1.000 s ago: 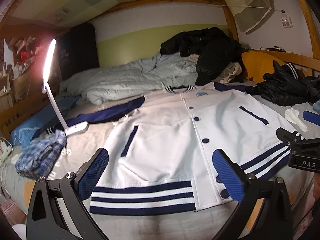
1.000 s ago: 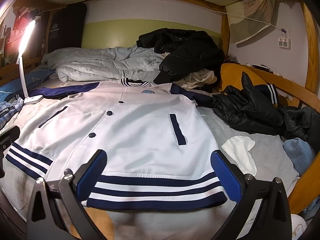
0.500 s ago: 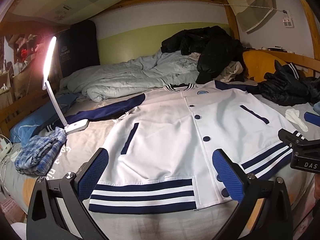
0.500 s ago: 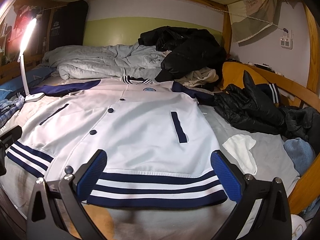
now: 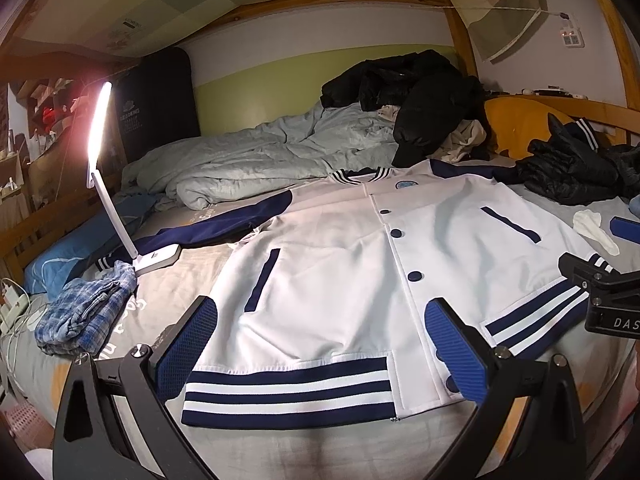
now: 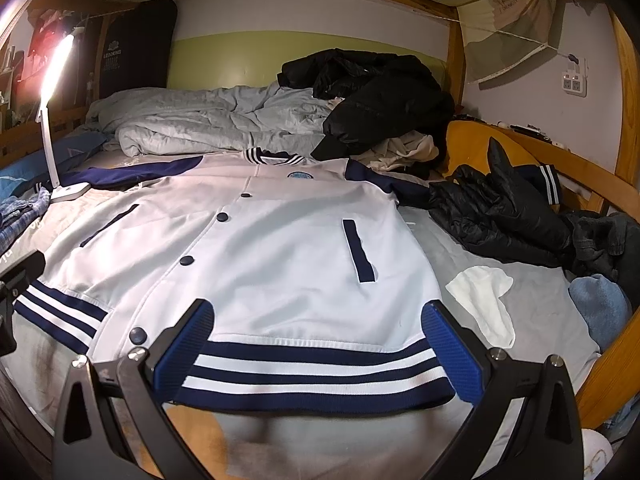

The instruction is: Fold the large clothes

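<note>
A white varsity jacket with navy sleeves and a striped hem lies flat, front up and buttoned, on the bed; it also fills the right wrist view as the jacket. My left gripper hovers open over the left half of the hem, nothing between its blue pads. My right gripper hovers open over the right half of the hem, likewise empty. The right gripper's black body shows at the right edge of the left wrist view. The jacket's right sleeve runs under dark clothes.
A lit white desk lamp stands on the bed by the left sleeve, beside a blue plaid cloth. A grey duvet and black coats pile behind. Black jackets, a white cloth and a wooden rail lie on the right.
Both grippers have shifted slightly, so the jacket and bed sit a little lower in view. The jacket has not moved. Both stay open.
</note>
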Motion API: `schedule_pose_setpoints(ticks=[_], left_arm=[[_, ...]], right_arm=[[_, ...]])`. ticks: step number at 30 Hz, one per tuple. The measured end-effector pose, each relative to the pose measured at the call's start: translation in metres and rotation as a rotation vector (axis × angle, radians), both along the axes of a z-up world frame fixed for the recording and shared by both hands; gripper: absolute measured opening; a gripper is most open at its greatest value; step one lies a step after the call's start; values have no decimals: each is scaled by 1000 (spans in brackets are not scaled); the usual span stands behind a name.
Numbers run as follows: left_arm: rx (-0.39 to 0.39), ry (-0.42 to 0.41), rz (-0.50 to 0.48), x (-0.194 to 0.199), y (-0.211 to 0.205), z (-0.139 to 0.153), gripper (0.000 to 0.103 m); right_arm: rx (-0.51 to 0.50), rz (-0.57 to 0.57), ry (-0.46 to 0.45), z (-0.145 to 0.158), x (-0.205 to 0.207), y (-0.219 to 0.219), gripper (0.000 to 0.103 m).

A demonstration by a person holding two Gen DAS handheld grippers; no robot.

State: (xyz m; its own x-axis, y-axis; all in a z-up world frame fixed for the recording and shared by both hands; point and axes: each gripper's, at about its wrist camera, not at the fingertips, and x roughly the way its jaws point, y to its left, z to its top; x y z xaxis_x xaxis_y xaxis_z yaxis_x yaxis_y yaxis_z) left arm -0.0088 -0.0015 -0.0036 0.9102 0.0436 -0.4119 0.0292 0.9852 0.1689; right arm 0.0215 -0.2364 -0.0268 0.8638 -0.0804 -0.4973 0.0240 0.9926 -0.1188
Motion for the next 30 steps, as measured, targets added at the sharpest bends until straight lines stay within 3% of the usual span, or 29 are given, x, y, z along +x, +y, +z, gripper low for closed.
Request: schedule_pose_setpoints(ticks=[22,30], left_arm=[[9,19,-7,2,4,-4,103],[78,61,-45,6,-4,-16,103]], right_arm=[[15,-5,22,-2,3,-3,103],[-32,24,47,-8,3,0,103]])
